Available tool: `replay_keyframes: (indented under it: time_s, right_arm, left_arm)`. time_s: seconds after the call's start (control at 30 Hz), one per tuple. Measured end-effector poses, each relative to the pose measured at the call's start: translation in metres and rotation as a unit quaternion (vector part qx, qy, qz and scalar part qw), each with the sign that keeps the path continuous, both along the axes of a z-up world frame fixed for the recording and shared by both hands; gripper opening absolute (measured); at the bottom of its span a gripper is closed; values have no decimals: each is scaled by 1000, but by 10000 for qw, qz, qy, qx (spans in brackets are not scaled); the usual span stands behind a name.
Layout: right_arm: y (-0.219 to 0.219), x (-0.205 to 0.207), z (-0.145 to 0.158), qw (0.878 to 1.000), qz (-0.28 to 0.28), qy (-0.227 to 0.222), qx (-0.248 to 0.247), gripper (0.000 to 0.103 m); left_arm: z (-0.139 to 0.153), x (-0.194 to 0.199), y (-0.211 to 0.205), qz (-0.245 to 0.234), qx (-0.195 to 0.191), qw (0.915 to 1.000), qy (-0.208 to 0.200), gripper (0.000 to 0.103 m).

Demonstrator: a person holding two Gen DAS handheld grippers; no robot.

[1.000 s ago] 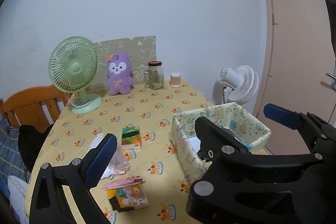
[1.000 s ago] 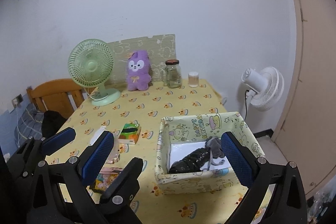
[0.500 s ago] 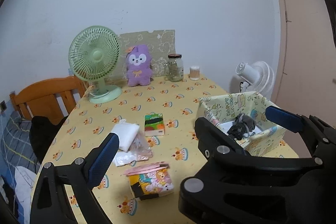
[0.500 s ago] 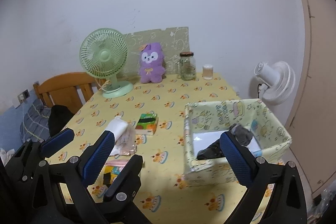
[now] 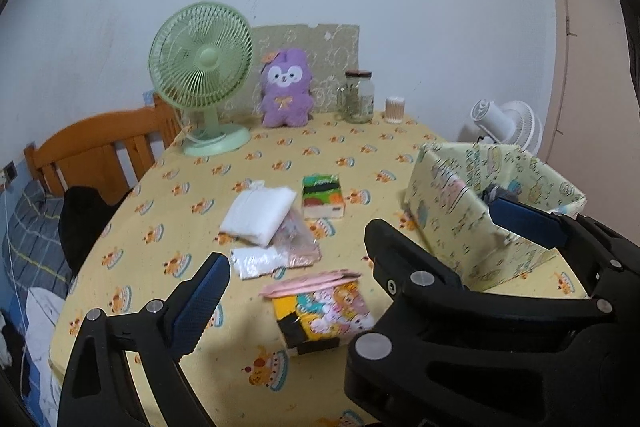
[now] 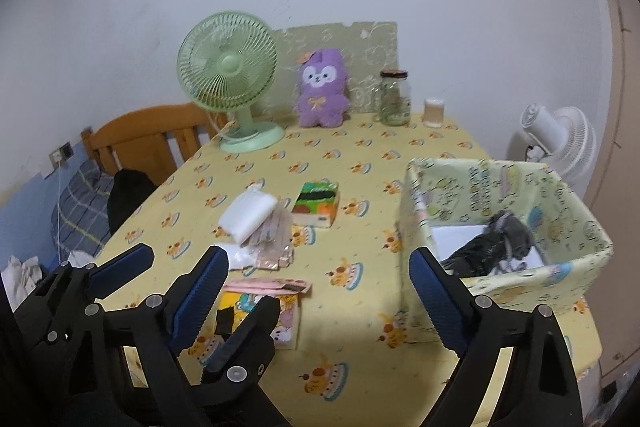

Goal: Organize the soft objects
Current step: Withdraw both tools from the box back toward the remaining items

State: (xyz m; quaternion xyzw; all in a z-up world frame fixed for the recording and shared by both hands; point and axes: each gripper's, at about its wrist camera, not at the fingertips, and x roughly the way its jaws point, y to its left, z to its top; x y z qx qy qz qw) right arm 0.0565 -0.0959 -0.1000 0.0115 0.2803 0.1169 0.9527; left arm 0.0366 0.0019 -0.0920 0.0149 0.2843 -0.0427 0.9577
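Note:
A patterned fabric box (image 6: 516,179) (image 5: 472,211) stands at the table's right, with a dark grey cloth (image 6: 492,247) inside. On the yellow tablecloth lie a white folded pack (image 5: 258,215) (image 6: 248,213), a pink clear pouch (image 5: 298,239), a small white bag (image 5: 256,263), a green tissue pack (image 5: 322,195) (image 6: 316,203) and a cartoon pouch (image 5: 320,307) (image 6: 260,303). My left gripper (image 5: 360,263) is open and empty above the cartoon pouch. My right gripper (image 6: 316,299) is open and empty near the table's front, left of the box.
A green desk fan (image 5: 202,75), a purple plush (image 5: 285,89), a glass jar (image 5: 358,97) and a small cup (image 5: 395,105) stand along the back wall. A wooden chair (image 5: 96,151) is at the left. A white floor fan (image 6: 560,143) stands behind the box.
Both grippers have swung left and lower toward the table, so the loose packs sit nearer the middle of each view. Both stay open.

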Motion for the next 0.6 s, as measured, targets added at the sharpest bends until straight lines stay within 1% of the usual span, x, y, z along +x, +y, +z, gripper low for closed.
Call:
replay_keyframes:
  time_s: [0.27,0.4,0.6]
  right_arm:
    - [20,16,-22,9994,255,218,-121,91]
    - [30,29,-30,9989,317,279,-213,91]
    - [42,47,-36,9980,426,416,-202,90]
  left_arm:
    - [-21,13,18,184,-119,9995,243,96]
    - [-29,23,27,336,-92,9987,367,95]
    - [-35,36,39,481,-125,9977,452,94]
